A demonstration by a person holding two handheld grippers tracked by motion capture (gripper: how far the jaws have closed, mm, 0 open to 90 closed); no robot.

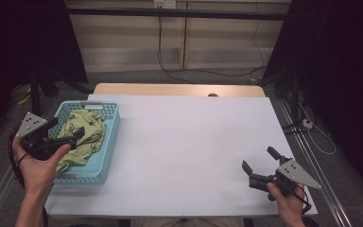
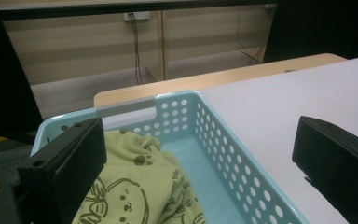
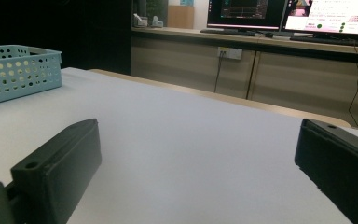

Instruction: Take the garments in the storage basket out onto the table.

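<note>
A light blue perforated basket [image 1: 112, 124] stands at the left of the white table and holds a crumpled yellow-green printed cloth [image 1: 82, 135]. My left gripper [image 1: 68, 128] hovers over the basket's left side, open, its jaws straddling the cloth [image 2: 135, 191] and the basket's right wall [image 2: 233, 154] without gripping anything. Near the table's front right corner, my right gripper [image 1: 260, 158] rests low and open, with nothing between its jaws [image 3: 196, 186]. Far off to the left in the right gripper view stands the basket [image 3: 16, 72].
White sheet [image 1: 189, 142] covers the table, with a wooden strip [image 1: 179, 89] bare along the far edge. Black stands and cables sit on the floor beyond the left and right edges. Monitors [image 3: 289, 16] stand on a counter far behind.
</note>
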